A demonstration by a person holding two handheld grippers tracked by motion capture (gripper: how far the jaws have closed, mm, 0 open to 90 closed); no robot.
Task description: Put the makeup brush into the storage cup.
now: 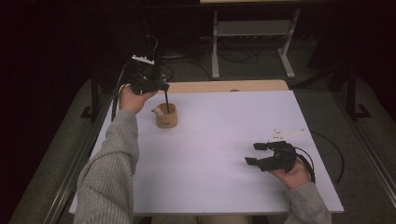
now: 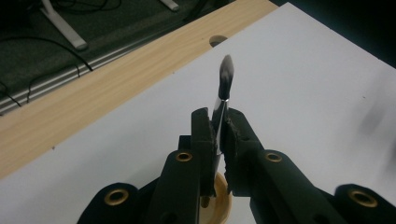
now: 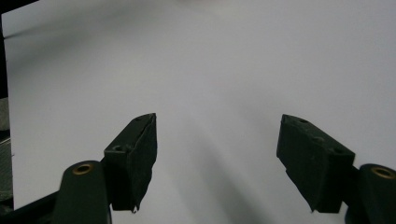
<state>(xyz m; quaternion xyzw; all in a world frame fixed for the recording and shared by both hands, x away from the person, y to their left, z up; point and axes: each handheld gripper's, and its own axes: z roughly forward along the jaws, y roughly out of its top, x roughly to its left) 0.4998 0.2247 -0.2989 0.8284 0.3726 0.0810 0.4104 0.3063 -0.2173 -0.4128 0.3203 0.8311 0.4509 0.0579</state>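
2 claws: left claw [image 2: 219,128] pinches a slim, seemingly metal-ferruled brush [image 2: 225,77]; right claw [image 3: 217,158] gapes empty.

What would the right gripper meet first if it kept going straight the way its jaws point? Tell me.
Probably nothing but the white table top. The right gripper points left across it with open, empty jaws, and the wooden cup sits farther back, seemingly off that line, though depth is hard to judge.

- The table [image 1: 224,154] has a plain white top, with a pale wood-grain strip along its far edge.
- The cup [image 1: 167,116] near the far left corner is tan.
- The brush [image 2: 225,77] has dark grey bristles paling at the tip and a silver ferrule.
- Both grippers, left [image 2: 219,128] and right [image 3: 217,158], are black with brass-coloured rivets.
- The sleeves [image 1: 109,177] are grey knit.
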